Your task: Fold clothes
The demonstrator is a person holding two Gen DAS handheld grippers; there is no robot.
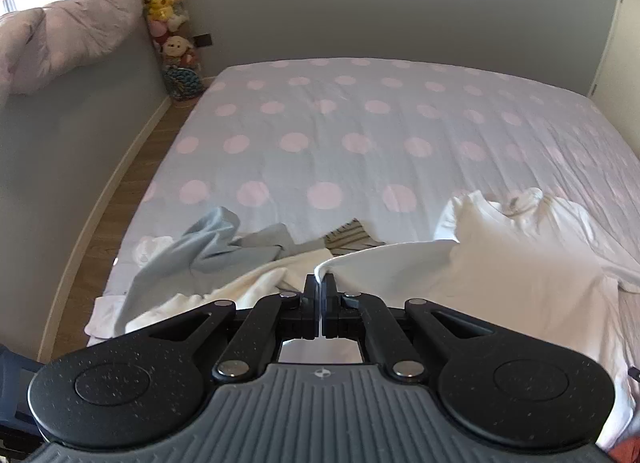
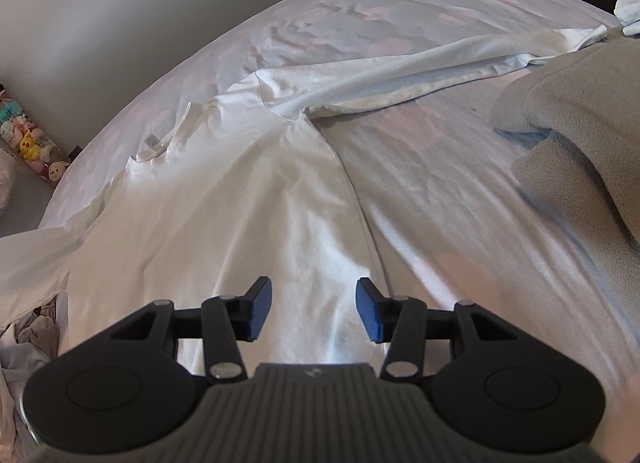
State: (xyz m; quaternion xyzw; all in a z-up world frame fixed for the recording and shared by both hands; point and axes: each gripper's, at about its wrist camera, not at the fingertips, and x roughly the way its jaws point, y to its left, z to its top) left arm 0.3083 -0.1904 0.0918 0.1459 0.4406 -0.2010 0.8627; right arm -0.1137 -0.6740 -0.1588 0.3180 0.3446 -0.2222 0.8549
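Observation:
A white long-sleeved shirt (image 1: 500,263) lies spread on the bed, neckline toward the far side. My left gripper (image 1: 321,283) is shut on a raised edge of this white shirt, and the cloth hangs from the closed jaws. In the right wrist view the same white shirt (image 2: 224,215) lies flat with its collar label up and one sleeve (image 2: 440,59) stretched to the right. My right gripper (image 2: 314,313) stands open just above the shirt's lower body, blue pads (image 2: 368,313) apart, nothing between them.
The bed sheet (image 1: 320,135) is pale with pink dots. A light blue garment (image 1: 192,251) and a striped piece (image 1: 348,239) lie left of the shirt. A grey fleece (image 2: 580,135) lies at right. A tube of plush toys (image 1: 172,23) stands in the corner; wood floor (image 1: 120,199) runs along the bed's left side.

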